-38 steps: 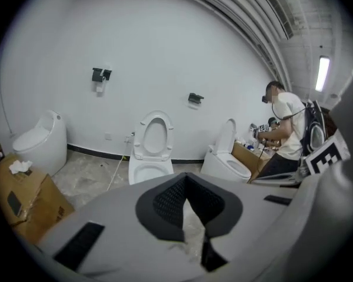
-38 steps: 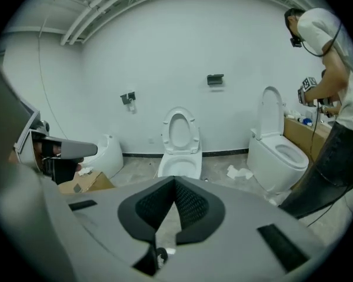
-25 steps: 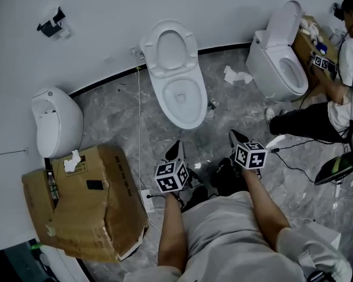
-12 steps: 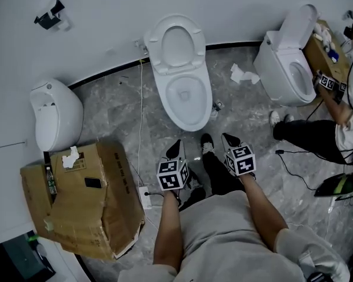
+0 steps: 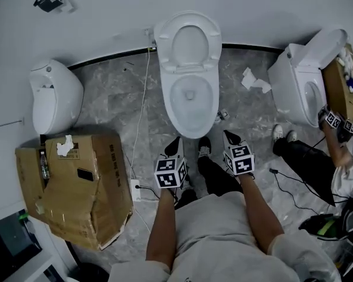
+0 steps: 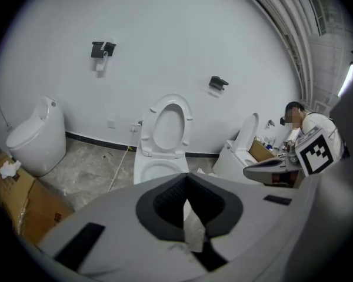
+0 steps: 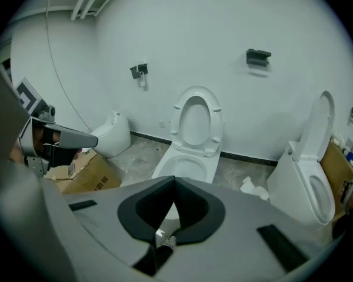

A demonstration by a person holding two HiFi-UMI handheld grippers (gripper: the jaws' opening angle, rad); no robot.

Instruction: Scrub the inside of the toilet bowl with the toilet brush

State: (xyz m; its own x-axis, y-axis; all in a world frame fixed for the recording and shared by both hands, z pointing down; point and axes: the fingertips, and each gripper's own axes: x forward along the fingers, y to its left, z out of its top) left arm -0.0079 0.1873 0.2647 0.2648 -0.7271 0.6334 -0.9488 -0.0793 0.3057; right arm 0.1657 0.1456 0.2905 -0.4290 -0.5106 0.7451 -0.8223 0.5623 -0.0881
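The jaws of the left gripper (image 6: 186, 175) are pressing together with nothing between them; those of the right gripper (image 7: 175, 179) are doing likewise. Both grippers are pointing down toward the toilet bowl (image 5: 190, 101), which is standing open just ahead of them, seat raised. A cardboard box (image 5: 76, 187) is sitting to the left.
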